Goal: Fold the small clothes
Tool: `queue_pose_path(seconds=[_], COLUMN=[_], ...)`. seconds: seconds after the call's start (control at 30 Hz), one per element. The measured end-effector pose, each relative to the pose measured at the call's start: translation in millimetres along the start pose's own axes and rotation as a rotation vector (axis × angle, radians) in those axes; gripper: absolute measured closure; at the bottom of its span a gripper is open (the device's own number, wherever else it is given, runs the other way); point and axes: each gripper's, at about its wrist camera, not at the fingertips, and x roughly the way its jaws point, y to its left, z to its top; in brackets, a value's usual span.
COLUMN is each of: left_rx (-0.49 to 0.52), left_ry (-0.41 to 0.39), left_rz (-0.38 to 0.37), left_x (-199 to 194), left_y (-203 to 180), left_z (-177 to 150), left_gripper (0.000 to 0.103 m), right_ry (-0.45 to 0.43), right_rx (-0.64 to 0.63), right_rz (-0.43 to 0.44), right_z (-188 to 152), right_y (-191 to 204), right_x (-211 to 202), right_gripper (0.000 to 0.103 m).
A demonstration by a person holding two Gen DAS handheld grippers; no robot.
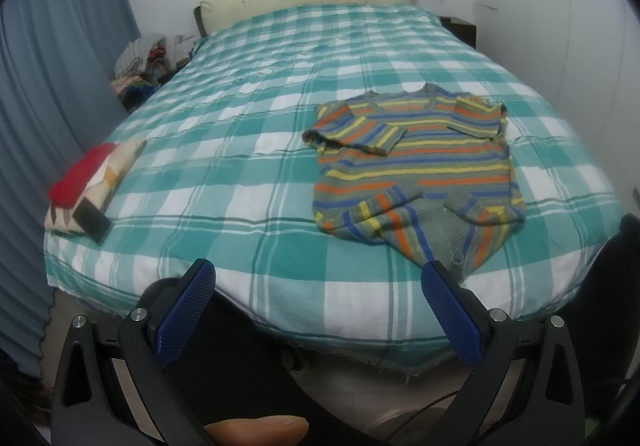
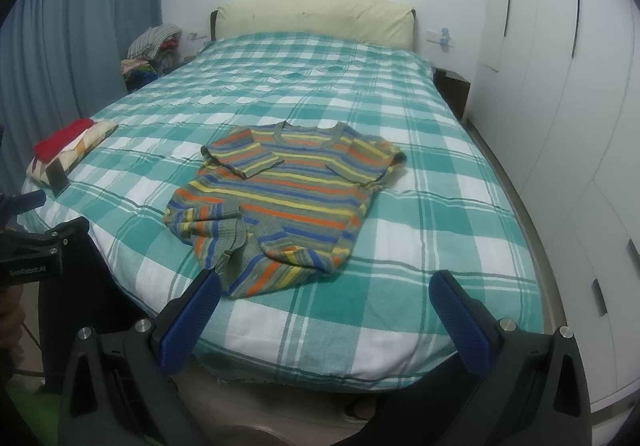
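Observation:
A small striped sweater (image 1: 416, 165) in grey, orange, yellow and blue lies flat on the green-and-white checked bed (image 1: 240, 149), both sleeves folded in over its body. It also shows in the right wrist view (image 2: 288, 197), near the foot of the bed (image 2: 420, 205). My left gripper (image 1: 316, 274) is open and empty, held back above the bed's foot edge, left of the sweater's hem. My right gripper (image 2: 324, 284) is open and empty, just short of the hem. The left gripper's body (image 2: 32, 250) shows at the left edge of the right wrist view.
A folded red garment (image 1: 82, 171) lies on a patterned pillow (image 1: 116, 165) with a dark phone (image 1: 92, 221) at the bed's left edge. A cream headboard (image 2: 316, 19) stands at the back. Clothes pile (image 2: 150, 49), blue curtains (image 2: 80, 45) left, white wardrobes (image 2: 560, 85) right.

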Motion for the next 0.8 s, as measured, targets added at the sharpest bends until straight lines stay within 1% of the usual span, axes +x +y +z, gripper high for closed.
queue_pose_path(seconds=[0.3, 0.57, 0.8], left_rx=[0.012, 0.013, 0.013], left_ry=[0.023, 0.028, 0.059], left_rz=[0.018, 0.018, 0.0], left_x=[3.2, 6.0, 12.8], left_y=[-7.5, -7.4, -9.8], left_z=[4.4, 2.9, 3.7], left_gripper=[0.0, 0.0, 0.0], right_ry=[0.004, 0.012, 0.018], right_rx=[0.003, 0.001, 0.004], right_rz=[0.003, 0.009, 0.011], right_z=[1.5, 3.3, 3.8], right_y=[-0.1, 0.1, 0.7], right_x=[2.9, 5.4, 7.2], right_gripper=[0.0, 0.0, 0.0])
